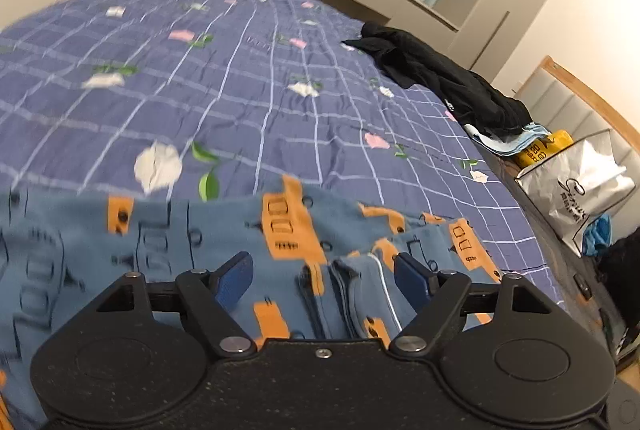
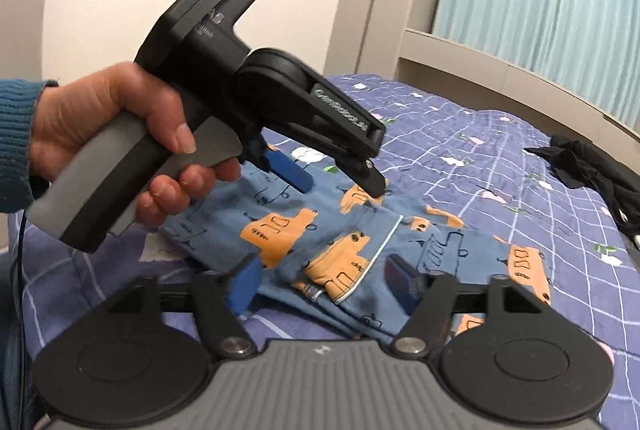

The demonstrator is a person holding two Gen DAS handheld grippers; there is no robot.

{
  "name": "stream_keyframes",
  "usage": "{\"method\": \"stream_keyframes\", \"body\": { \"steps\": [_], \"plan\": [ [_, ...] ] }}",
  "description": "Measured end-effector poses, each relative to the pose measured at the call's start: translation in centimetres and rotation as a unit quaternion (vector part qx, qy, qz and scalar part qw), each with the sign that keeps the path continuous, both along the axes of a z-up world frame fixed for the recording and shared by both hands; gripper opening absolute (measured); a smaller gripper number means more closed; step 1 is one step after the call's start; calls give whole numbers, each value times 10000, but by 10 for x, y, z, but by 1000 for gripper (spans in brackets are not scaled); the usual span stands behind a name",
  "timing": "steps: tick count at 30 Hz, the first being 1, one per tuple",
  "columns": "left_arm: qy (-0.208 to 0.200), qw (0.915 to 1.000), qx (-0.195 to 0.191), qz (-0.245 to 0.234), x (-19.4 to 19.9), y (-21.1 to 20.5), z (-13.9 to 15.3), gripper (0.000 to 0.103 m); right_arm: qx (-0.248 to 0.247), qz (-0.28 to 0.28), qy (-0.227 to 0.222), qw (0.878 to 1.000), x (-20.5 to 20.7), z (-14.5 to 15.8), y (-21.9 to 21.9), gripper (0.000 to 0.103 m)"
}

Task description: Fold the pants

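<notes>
The blue pants [image 1: 168, 246] with orange bus prints lie folded on the bed; they also show in the right wrist view [image 2: 360, 250]. My left gripper [image 1: 324, 274] is open, its jaws spread over the folded edge with the white piping, holding nothing. It also shows in the right wrist view [image 2: 340, 178], held in a hand just above the pants' far edge. My right gripper [image 2: 326, 282] is open and empty, hovering over the near edge of the pants.
The bed has a blue checked cover [image 1: 240, 78] with flowers. A black garment [image 1: 452, 78] lies at the bed's right edge. A white bag [image 1: 576, 190] and a yellow item [image 1: 544, 148] stand on the floor beside the bed.
</notes>
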State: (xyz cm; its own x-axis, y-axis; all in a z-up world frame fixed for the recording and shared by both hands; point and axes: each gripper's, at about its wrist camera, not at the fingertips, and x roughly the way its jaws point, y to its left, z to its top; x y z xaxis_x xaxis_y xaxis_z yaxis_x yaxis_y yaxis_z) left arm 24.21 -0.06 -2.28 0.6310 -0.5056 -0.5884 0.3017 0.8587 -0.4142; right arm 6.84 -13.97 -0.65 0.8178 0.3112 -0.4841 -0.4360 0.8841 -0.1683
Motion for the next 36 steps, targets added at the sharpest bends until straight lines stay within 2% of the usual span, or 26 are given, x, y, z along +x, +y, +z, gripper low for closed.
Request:
{"method": "stream_keyframes", "body": {
  "steps": [3, 5, 7, 9, 11, 12, 14, 22, 28, 32, 36],
  "plan": [
    [-121, 9997, 88, -198, 5, -4, 3, 80, 110, -253, -41, 9996, 0, 1, -1, 77],
    [-134, 9991, 143, -363, 10, -9, 3, 79, 86, -418, 16, 9991, 4, 0, -1, 69],
    [-140, 9985, 193, -496, 13, -13, 1, 72, 84, -467, 95, 9988, 9, -2, 0, 59],
    [-150, 9976, 276, -612, 15, -17, -1, 56, 98, -459, 132, 9988, 10, -3, 1, 51],
    [-173, 9961, 395, -773, 16, -23, -3, 47, 84, -425, 139, 9990, 9, -4, 3, 40],
    [-196, 9952, 466, -836, 15, -26, -4, 43, 84, -401, 149, 9991, 9, -4, 5, 37],
    [-248, 9942, 563, -883, 15, -30, -5, 43, 87, -366, 181, 9991, 8, -5, 8, 28],
    [-234, 9937, 519, -964, 20, -34, -1, 43, 240, -455, 305, 9982, 6, -6, 11, 20],
    [-77, 9901, 844, -1116, 26, -44, -4, 42, 408, -513, 393, 9971, 5, -4, 8, 15],
    [-57, 9908, 805, -1082, 28, -43, -4, 22, 483, -533, 415, 9965, 5, -3, 7, 11],
    [-106, 9908, 834, -1065, 27, -43, 1, 15, 560, -560, 444, 9959, 7, -2, 6, 9]
  ]
}}
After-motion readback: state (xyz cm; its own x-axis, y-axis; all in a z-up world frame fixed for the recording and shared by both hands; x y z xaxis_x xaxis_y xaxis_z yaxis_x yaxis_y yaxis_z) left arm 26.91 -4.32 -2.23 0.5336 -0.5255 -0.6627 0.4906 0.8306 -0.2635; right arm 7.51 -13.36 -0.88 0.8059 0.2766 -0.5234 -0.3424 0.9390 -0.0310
